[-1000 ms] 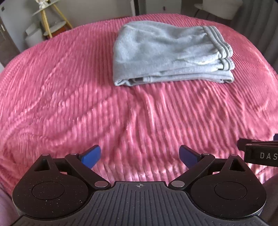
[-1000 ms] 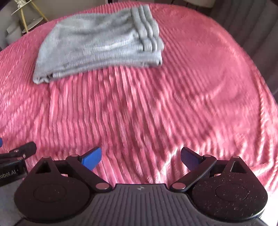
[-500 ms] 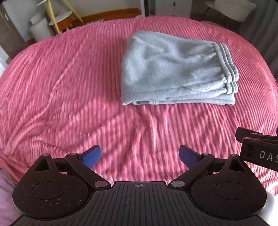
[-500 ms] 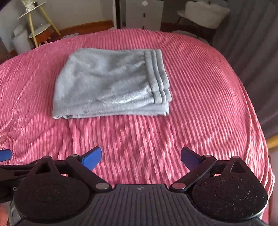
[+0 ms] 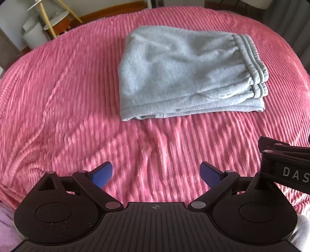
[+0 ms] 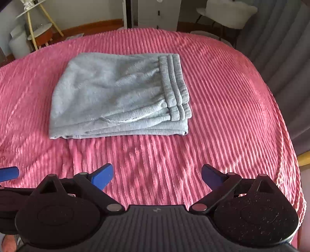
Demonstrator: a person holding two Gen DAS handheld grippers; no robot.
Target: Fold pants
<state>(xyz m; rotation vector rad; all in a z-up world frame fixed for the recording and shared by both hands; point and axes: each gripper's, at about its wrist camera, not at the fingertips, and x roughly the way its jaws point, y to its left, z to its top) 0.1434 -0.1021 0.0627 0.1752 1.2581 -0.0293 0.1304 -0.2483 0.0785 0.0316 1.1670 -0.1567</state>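
The grey pants (image 5: 186, 73) lie folded into a compact stack on the pink ribbed bedspread (image 5: 58, 97), waistband at the right end. In the right wrist view the same pants (image 6: 120, 95) rest mid-bed with the waistband (image 6: 174, 85) on the right. My left gripper (image 5: 156, 173) is open and empty, held back from the pants over the near part of the bed. My right gripper (image 6: 157, 175) is also open and empty, well short of the stack. The right gripper's body (image 5: 286, 166) shows at the left view's right edge; a left fingertip (image 6: 8, 173) shows at the right view's left edge.
Beyond the bed stand a yellow-legged side table (image 6: 36, 25), a white dresser (image 6: 157, 13) and a white chair (image 6: 228, 11). Grey curtains (image 6: 281, 48) hang to the right. The bedspread (image 6: 232, 116) drops off at its right edge.
Both grippers have drawn back and risen from the bed, so the pants sit lower and more central in both views. The pants have not moved, and both grippers stay open.
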